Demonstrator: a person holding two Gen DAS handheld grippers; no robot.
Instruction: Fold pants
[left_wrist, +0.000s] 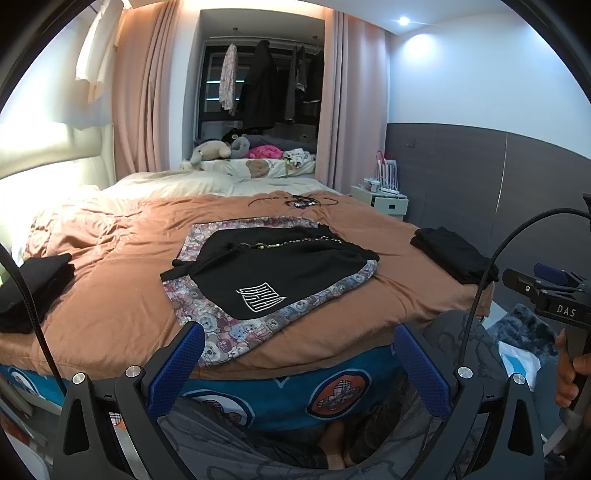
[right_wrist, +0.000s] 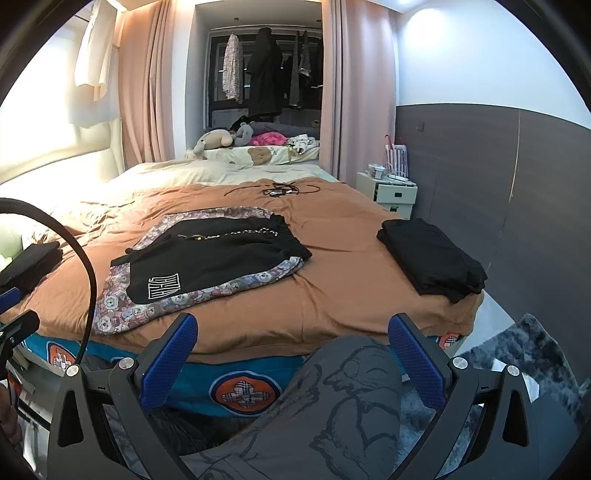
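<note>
left claw spread wide, blue pads apart, nothing between them; it hangs off the foot edge of the bed, above the person's grey printed trouser leg and the blue patterned bed skirt. right claw likewise spread, empty, just short of the bed edge, with a grey-clad knee directly below it and a dark shaggy rug to its right. in the left view the right claw's body shows at far right, a hand wrapped round its handle. just ahead of the left claw, on the brown duvet, lies a bear-print cloth spread flat, and on top of it the black pants, laid out flat with a white square logo near the hem closest to the claw and a pale chain or drawstring line across the waistband on the far side; from the right claw the same pants sit ahead and to the left. a folded black stack rests ahead-right of the right claw, near the duvet's right edge, well apart from the pants. another folded black pile sits far left of the left claw. beyond the pants, a tangle of black cable on the duvet. further back: cream bedding, soft toys, a white nightstand at right, pink curtains, hanging clothes in the dark alcove
</note>
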